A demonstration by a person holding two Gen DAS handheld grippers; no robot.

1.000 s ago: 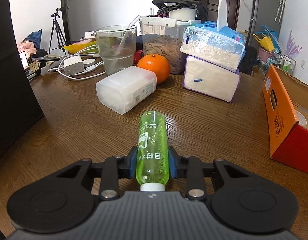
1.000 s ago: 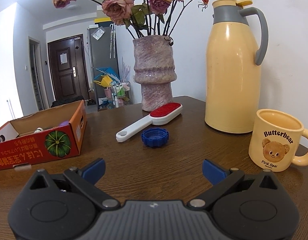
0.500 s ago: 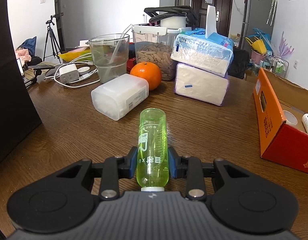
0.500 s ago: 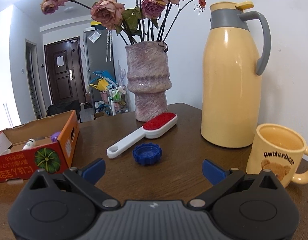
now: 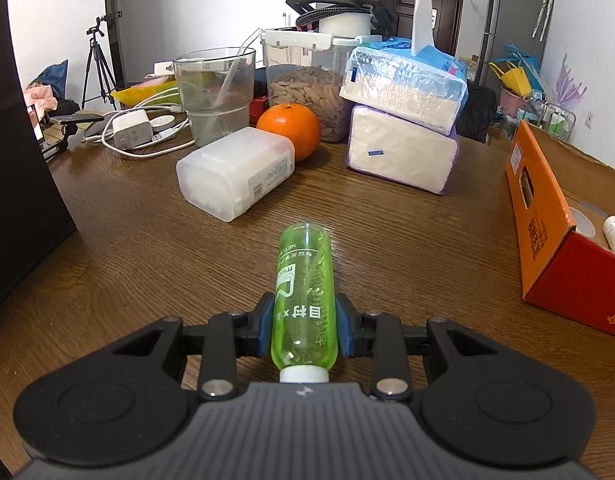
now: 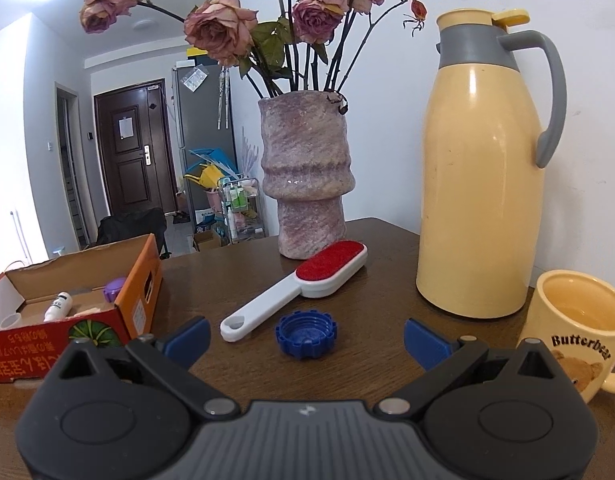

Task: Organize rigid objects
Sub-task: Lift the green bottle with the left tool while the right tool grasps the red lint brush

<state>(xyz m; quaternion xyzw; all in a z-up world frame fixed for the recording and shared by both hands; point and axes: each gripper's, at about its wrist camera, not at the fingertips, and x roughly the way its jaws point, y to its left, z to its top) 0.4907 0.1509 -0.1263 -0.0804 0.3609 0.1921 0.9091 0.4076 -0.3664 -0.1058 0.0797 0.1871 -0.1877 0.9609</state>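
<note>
At six o'clock in the left wrist view, the left gripper (image 5: 305, 330) is clenched on a green bottle (image 5: 304, 298), its blue pads pressing the bottle's sides near the capped end. The bottle points straight ahead, base toward twelve o'clock, white cap back against the gripper body; whether it is off the table (image 5: 427, 240) cannot be told. At three o'clock stands the box (image 5: 543, 232), orange and red, open at the top, with a small white bottle lying inside; it looks like the place where the things are being gathered. At eleven o'clock lie a white container (image 5: 235, 172) and an orange (image 5: 288, 130), with tissue packs (image 5: 401, 120) at one o'clock.

The right gripper (image 6: 306, 336) hangs released, jaws wide and holding nothing. A blue cap (image 6: 306, 334) lies on the table between its fingers, a brush (image 6: 299, 288) just beyond it at twelve o'clock, the same box at nine o'clock, a jug (image 6: 483, 184) at two o'clock and a mug (image 6: 575, 332) at three o'clock.

The bottle's smooth, round wall is the main risk: held near one end, it may pivot or slip out on a swing toward the box. Its long free end could also catch the box's raised wall and knock the box askew. On the right, closing off-centre could flick the low cap away, or bump the brush.
</note>
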